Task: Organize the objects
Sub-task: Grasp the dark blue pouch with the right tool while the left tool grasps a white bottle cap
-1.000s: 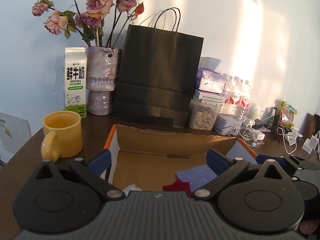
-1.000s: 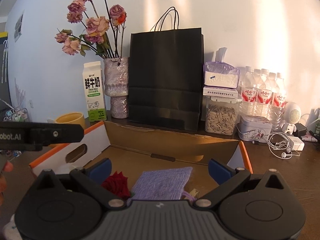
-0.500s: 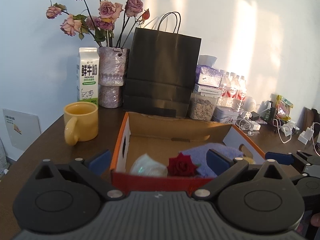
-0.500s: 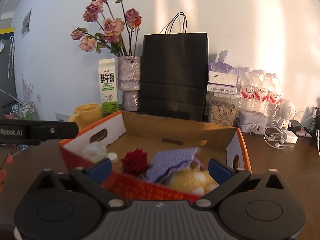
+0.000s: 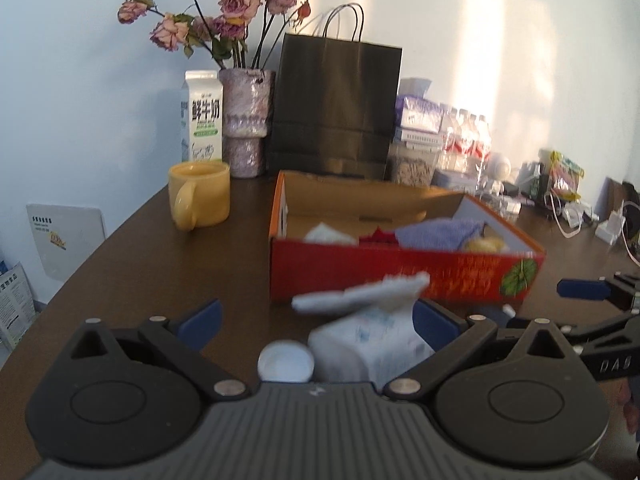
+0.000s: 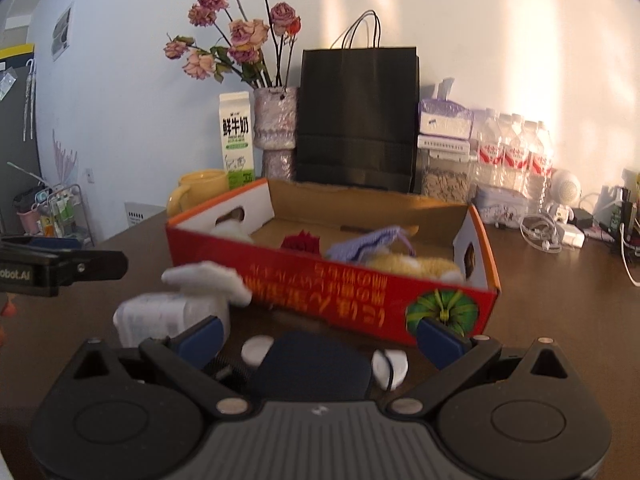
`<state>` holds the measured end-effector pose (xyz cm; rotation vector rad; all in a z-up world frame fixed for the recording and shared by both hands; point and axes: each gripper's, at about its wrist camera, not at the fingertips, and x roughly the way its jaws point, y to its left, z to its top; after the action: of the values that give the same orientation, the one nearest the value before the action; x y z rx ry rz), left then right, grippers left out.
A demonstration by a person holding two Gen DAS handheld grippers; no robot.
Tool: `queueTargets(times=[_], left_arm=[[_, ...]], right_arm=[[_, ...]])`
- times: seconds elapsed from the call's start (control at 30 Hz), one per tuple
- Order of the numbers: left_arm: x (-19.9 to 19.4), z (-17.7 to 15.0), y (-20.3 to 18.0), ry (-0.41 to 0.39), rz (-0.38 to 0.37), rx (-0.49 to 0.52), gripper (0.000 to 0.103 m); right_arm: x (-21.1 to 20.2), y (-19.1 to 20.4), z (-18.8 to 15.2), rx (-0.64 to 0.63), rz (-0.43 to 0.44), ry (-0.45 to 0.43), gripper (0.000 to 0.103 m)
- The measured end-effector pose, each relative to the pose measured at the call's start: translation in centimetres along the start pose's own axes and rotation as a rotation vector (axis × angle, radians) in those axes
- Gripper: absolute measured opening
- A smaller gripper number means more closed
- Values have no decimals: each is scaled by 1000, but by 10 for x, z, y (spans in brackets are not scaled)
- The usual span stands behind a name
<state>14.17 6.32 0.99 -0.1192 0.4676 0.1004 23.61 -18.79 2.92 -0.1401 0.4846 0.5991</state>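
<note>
In front of the red cardboard box (image 5: 404, 268), both tongs — left (image 5: 318, 320), right (image 6: 318, 338) — gape empty; a hasty close risks crushing the soft tissue pack (image 5: 370, 344) or nudging the white cap (image 5: 285, 366) off the desk (image 5: 160, 264).

The box (image 6: 360, 292) is red outside with yellow writing and a green round picture, and brown inside with an orange edge. In it lie a dark red flower (image 6: 301, 242) and a light purple cloth (image 6: 362, 245). The mug (image 5: 200, 199) is yellow. The paper bag (image 5: 336, 104) is black. The milk carton (image 5: 203, 117) is white and green. The table (image 5: 160, 264) is dark brown.
</note>
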Motion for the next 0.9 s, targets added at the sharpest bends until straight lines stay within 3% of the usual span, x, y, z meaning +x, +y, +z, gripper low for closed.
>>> queueTargets(times=[0.4,0.67,0.73,0.8,0.9], left_arm=[[-19,-55,1,98,3,48,103],[-15,-66,-10,129,-31,86,90],[-14,-68,-11,136,-33,98,75],[-12,-68,-12,146,-39,103,69],[-11,-70,-14,144,-44,118,42]], right_arm=[[-27,3,-30,27,-17,39,103],[-28,9,-38,41,-11,67,103],[-27,9,-38,41,-12,71,103],[-27,10,-38,40,-13,75,103],[-25,11,-38,38,-11,80,103]])
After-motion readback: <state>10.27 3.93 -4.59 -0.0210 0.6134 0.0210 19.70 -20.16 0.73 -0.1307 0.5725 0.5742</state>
